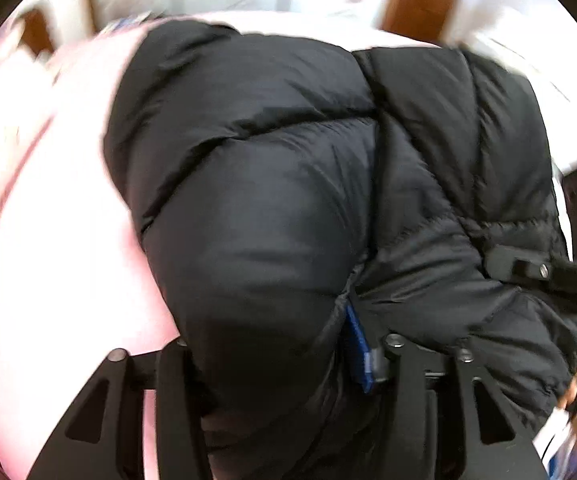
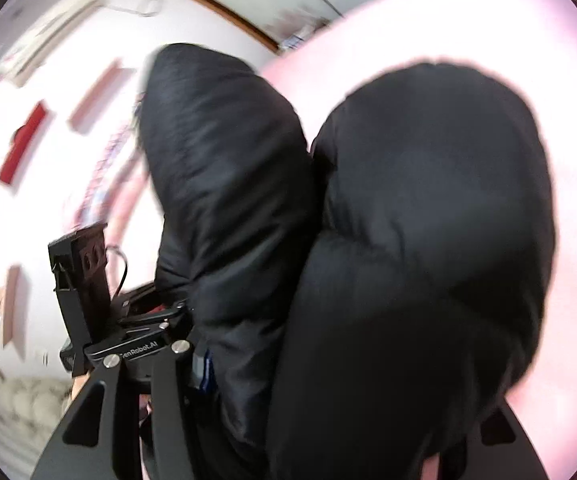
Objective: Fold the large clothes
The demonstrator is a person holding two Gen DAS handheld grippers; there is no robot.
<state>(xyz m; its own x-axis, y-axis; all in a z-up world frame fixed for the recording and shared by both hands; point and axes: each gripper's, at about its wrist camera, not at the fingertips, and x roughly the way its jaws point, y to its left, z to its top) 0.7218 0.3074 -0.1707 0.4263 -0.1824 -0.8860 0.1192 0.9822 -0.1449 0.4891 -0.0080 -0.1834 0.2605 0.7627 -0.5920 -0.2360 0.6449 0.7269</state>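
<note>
- Over the pale pink bed sheet [image 1: 60, 240], I see a big puffy black quilted jacket [image 1: 256, 184] bunched up high.
- My left gripper [image 1: 280, 364] has a fat fold of the jacket squeezed between its half-open fingers.
- My right gripper [image 2: 328, 364] grips another fold the same way.
- Only the left view shows the jacket's stitched seams, and the right gripper at its far edge.
- Only the right view shows two long lobes, both pointing up and away from me.

Black puffer jacket [image 1: 272, 184], quilted, slightly glossy cloth
</note>
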